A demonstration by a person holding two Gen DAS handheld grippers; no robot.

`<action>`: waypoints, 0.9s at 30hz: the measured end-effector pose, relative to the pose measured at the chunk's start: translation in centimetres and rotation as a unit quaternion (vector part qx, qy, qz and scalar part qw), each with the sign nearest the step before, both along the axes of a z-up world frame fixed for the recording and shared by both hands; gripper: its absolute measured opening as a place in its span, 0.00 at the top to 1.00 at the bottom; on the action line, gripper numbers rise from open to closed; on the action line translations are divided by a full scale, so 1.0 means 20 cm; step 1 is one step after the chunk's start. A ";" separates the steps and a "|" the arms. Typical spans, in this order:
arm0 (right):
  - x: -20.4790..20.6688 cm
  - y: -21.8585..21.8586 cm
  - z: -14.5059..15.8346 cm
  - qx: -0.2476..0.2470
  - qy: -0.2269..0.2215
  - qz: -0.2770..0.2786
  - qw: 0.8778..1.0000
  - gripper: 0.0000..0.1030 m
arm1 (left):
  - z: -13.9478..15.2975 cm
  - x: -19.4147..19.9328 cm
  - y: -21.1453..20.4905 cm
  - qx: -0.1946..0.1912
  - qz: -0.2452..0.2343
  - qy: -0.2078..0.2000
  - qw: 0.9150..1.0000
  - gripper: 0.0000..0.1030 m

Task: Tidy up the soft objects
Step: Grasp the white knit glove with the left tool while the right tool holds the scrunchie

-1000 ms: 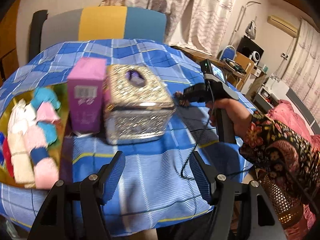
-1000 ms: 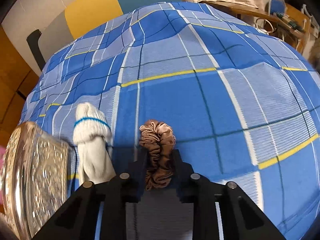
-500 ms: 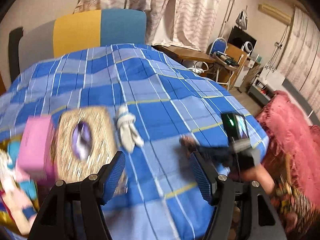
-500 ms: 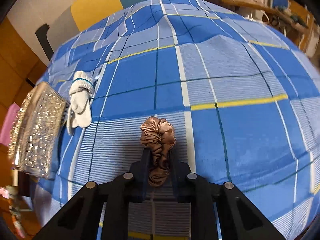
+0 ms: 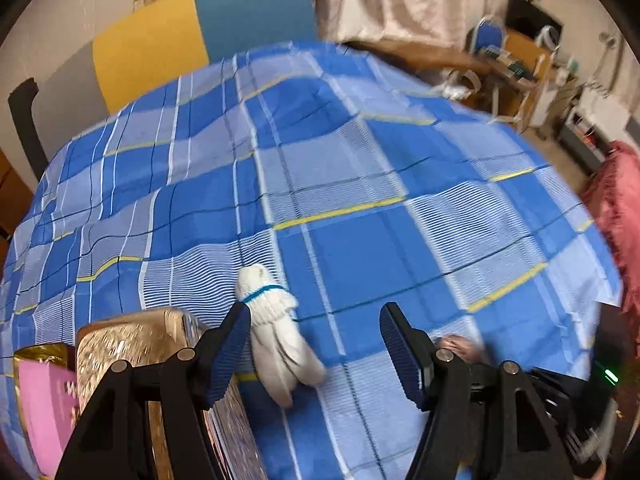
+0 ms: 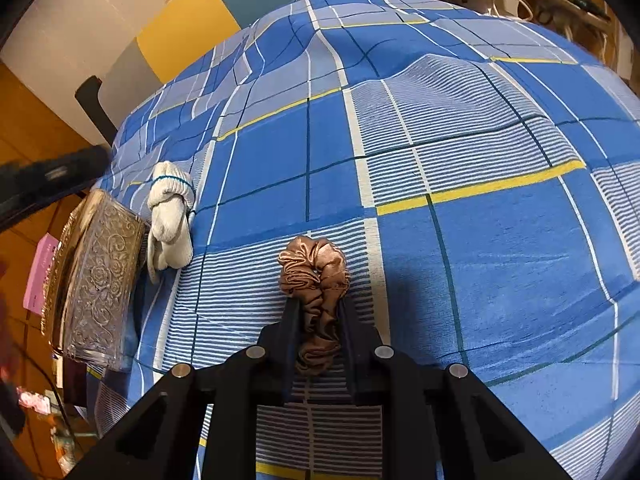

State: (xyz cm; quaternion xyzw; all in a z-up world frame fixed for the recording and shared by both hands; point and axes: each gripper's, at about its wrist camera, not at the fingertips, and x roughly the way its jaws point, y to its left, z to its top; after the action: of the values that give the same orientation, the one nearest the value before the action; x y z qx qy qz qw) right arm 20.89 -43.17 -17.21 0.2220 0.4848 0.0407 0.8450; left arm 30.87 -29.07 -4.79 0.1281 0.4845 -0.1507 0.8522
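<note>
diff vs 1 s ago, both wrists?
Left tongs, open throughout, swung from the ornate tissue box toward the white sock, now just off their left finger. Right tongs pulled back with the brown scrunchie. Unchanged: scrunchie clamped; sock and box lie on the plaid cloth.

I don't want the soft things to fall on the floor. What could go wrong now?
1. The brown scrunchie is pinched only at its lower part by the right tongs; the bunched top sticks out, so it might slip free.
2. The open left tongs hang close to the white sock bundle, which lies right beside the shiny tissue box; the left finger might bump the box.
</note>
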 end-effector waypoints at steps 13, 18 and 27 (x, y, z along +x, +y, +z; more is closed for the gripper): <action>-0.01 0.02 0.06 -0.023 -0.013 -0.010 1.000 0.83 | -0.29 0.24 -0.06 0.124 0.002 0.051 0.991 0.34; -0.01 -0.01 0.06 -0.018 -0.014 -0.021 1.000 0.83 | -0.34 0.28 -0.08 0.148 -0.003 0.063 0.987 0.34; -0.02 -0.05 0.10 -0.006 -0.025 -0.035 0.999 0.83 | -0.36 0.24 -0.13 0.161 -0.031 0.043 0.986 0.64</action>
State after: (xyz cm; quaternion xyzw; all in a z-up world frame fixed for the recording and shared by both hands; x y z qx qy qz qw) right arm 20.53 -44.13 -15.15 0.2325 0.4561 0.0140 0.8589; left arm 35.67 -31.69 -11.95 0.2717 0.5345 -0.1022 0.7938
